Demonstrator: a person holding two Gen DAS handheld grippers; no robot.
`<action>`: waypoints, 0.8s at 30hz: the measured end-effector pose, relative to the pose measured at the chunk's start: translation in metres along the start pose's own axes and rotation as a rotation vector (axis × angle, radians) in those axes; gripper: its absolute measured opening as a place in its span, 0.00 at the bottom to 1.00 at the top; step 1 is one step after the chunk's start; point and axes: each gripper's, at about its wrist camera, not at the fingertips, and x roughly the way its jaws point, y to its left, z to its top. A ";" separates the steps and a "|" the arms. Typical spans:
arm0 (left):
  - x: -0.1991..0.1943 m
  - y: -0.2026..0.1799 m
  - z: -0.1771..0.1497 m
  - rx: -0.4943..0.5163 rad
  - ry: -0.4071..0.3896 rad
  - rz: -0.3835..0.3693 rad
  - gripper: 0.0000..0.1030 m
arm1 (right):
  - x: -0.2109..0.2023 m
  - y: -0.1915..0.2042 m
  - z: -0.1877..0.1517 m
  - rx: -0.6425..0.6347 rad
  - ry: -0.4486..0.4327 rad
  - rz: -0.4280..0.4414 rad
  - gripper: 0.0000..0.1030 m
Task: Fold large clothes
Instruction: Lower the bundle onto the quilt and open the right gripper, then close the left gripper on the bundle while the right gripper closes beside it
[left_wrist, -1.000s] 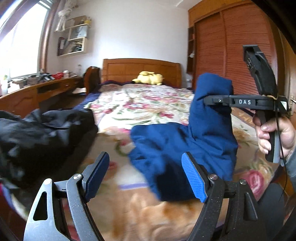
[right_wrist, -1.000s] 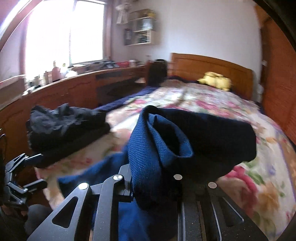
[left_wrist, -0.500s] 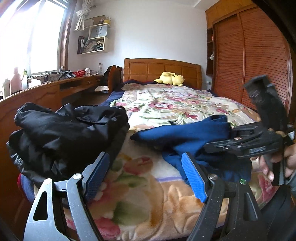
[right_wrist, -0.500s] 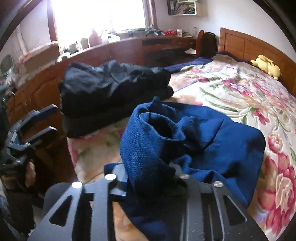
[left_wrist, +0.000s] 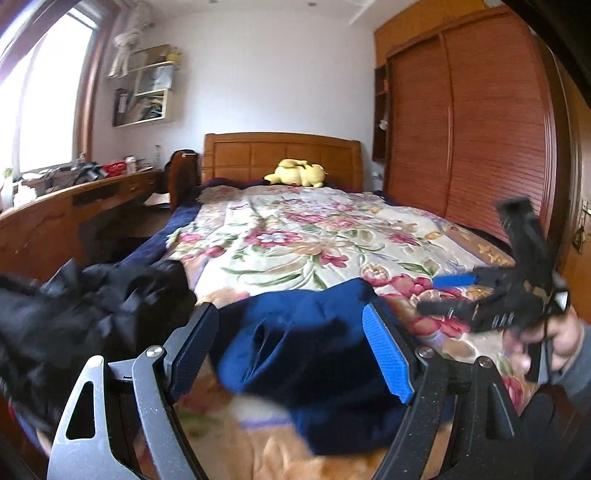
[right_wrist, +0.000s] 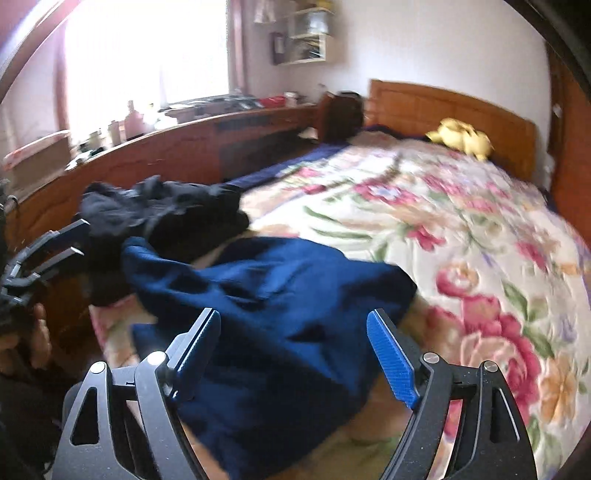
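Observation:
A dark blue garment (right_wrist: 280, 295) lies crumpled on the floral bedspread (right_wrist: 461, 221) near the foot of the bed; it also shows in the left wrist view (left_wrist: 303, 339). My right gripper (right_wrist: 293, 354) is open and empty just above its near edge. It also shows at the right of the left wrist view (left_wrist: 450, 291), open. My left gripper (left_wrist: 291, 354) is open and empty over the blue garment. It also shows at the far left of the right wrist view (right_wrist: 62, 240). A heap of black clothes (left_wrist: 81, 314) lies on the bed's left corner.
A yellow plush toy (left_wrist: 297, 177) lies by the wooden headboard (left_wrist: 280, 155). A cluttered wooden desk (left_wrist: 66, 206) runs along the left under the window. A wooden wardrobe (left_wrist: 469, 140) stands to the right of the bed.
My right gripper has opened and let go of the blue garment, which now lies on the bed. Both grippers have shifted over it.

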 end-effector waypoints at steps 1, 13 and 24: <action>0.008 -0.003 0.004 0.016 0.011 0.009 0.79 | 0.008 -0.001 -0.003 0.002 0.011 -0.008 0.81; 0.053 0.002 -0.057 0.015 0.253 0.053 0.79 | 0.078 0.003 -0.048 0.025 0.133 0.066 0.80; 0.041 0.010 -0.096 -0.127 0.283 0.050 0.79 | 0.104 -0.065 -0.008 0.060 0.060 -0.059 0.83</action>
